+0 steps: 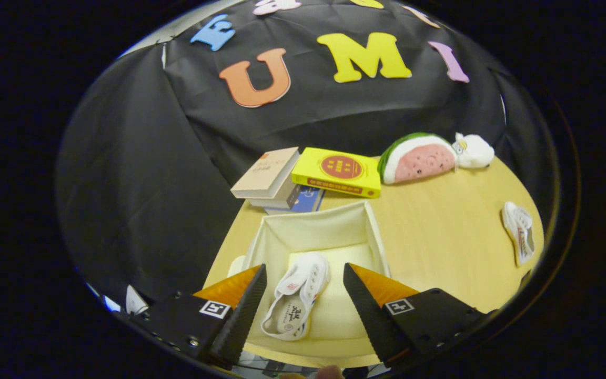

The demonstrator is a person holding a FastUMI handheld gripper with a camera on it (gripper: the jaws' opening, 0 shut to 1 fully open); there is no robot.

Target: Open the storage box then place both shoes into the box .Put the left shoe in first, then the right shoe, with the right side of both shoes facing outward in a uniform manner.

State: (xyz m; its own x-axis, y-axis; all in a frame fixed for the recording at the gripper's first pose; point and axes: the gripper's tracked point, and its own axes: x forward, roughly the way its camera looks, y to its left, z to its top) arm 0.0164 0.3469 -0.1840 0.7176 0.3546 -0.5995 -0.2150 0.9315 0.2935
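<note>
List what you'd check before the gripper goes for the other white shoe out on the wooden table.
1. Cream fabric storage box open: ok, no lid over it.
2. First white strap shoe inside the box: ok, lying on the box floor between the fingers.
3. Gripper free: ok, fingers apart, holding nothing.
4. Second white shoe reachable: ok, lying alone on the light wooden table, well to the right of the box.
5. Room left in the box: ok, bare floor beside the first shoe.
6. Right side of the first shoe facing outward: cannot tell.
</note>
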